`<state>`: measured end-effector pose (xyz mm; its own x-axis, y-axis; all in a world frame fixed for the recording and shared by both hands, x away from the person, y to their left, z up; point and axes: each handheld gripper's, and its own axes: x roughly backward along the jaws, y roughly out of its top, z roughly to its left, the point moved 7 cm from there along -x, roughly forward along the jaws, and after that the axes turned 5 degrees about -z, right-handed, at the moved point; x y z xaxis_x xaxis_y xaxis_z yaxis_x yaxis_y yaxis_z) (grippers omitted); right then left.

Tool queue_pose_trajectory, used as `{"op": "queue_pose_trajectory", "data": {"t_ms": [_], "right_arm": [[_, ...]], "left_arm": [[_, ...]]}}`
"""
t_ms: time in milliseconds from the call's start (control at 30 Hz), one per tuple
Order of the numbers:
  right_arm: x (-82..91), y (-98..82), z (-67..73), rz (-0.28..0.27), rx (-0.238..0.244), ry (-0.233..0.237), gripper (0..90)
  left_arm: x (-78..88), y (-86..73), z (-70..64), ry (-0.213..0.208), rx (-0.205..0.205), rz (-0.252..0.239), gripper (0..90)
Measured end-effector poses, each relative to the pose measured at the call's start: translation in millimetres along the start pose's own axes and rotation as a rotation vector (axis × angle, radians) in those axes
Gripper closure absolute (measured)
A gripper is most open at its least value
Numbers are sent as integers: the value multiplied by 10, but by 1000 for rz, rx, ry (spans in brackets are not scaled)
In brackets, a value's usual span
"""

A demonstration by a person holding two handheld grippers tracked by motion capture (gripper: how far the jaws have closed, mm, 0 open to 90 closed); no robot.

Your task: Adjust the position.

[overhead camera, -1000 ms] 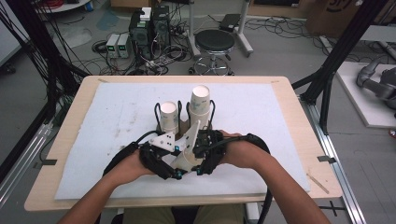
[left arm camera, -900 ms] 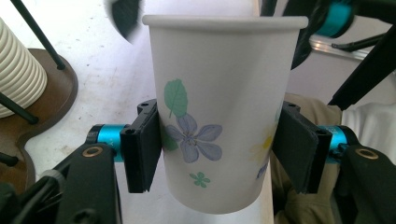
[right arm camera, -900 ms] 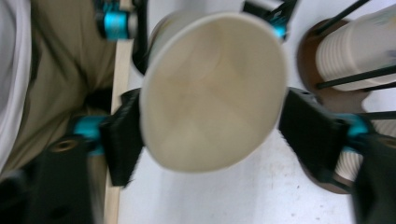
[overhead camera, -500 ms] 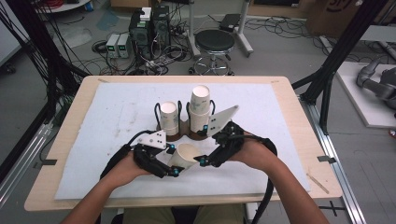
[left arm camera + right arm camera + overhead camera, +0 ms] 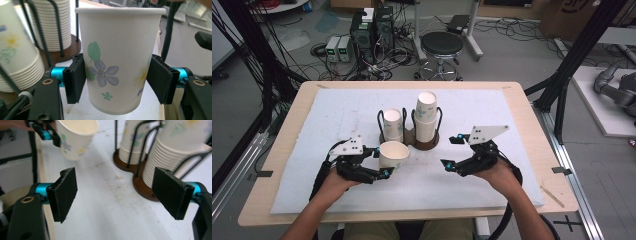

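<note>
Paper cup [image 5: 393,155] with flower print sits upright, pinched by the left gripper [image 5: 379,161], lifted near-left of the cup rack [image 5: 409,126] (rack holds two stacks). Right gripper [image 5: 451,151] hangs wide apart and empty, right of the cup, rack just beyond.

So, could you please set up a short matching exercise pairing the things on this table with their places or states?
Things:
1. loose cup
2. right gripper
3. taller stack
4. shorter stack

States:
A. open, holding nothing
B. in the rack's left holder
C. gripped by the left gripper
D. in the rack's right holder

Pairs: 1-C, 2-A, 3-D, 4-B
</note>
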<state>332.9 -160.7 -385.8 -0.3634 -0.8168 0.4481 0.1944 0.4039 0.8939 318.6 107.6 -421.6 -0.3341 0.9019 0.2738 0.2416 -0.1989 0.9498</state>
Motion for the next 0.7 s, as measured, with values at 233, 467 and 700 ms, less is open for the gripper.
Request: {"op": "queue_pose_trajectory", "data": {"t_ms": [233,467,700], "right_arm": [[93,-267,-117,-38,-66,-101,214],[217,-457,-233,-104,-106,-221,214],[268,-619,-338,-120,-124,-310,214]], "left_arm": [[159,-64,126,46,22,-89,339],[343,-58,254,98,34,-215,338],[511,-63,361,154,27,-313,338]]}}
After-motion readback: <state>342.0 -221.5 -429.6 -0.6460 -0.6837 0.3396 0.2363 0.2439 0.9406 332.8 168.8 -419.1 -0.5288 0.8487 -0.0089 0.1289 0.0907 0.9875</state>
